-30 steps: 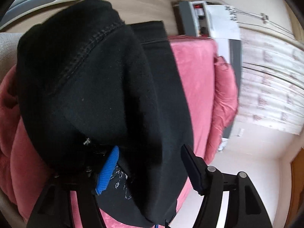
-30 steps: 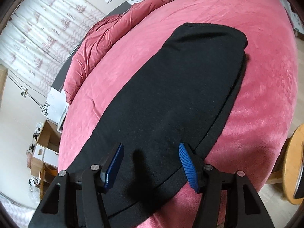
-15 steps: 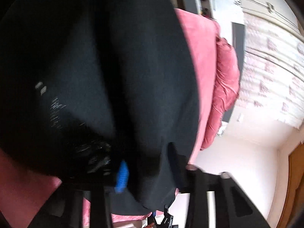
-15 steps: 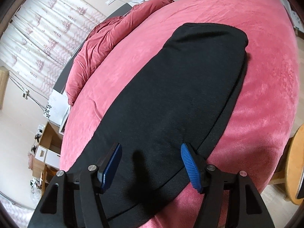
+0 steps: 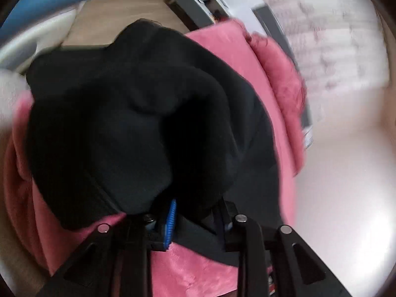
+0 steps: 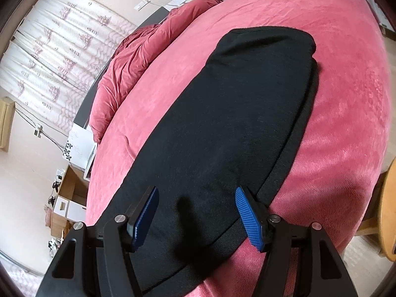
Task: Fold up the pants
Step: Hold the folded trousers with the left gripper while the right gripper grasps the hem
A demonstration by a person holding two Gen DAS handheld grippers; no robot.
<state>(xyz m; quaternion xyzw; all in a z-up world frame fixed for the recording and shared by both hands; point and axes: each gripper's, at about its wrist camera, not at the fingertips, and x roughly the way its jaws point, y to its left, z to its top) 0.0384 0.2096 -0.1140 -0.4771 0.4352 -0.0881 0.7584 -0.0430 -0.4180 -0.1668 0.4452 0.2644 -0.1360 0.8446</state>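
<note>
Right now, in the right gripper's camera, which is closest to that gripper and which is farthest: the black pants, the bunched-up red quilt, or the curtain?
1. Black pants: right under the right gripper, lying flat on the pink bed cover.
2. Bunched red quilt: farther off, upper left, at the bed's far end.
3. Curtain: farthest, behind the quilt, far left.

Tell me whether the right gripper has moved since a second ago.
No. The right gripper hangs open over the same spot on the black pants, framed against the pink bedspread as before.
</note>
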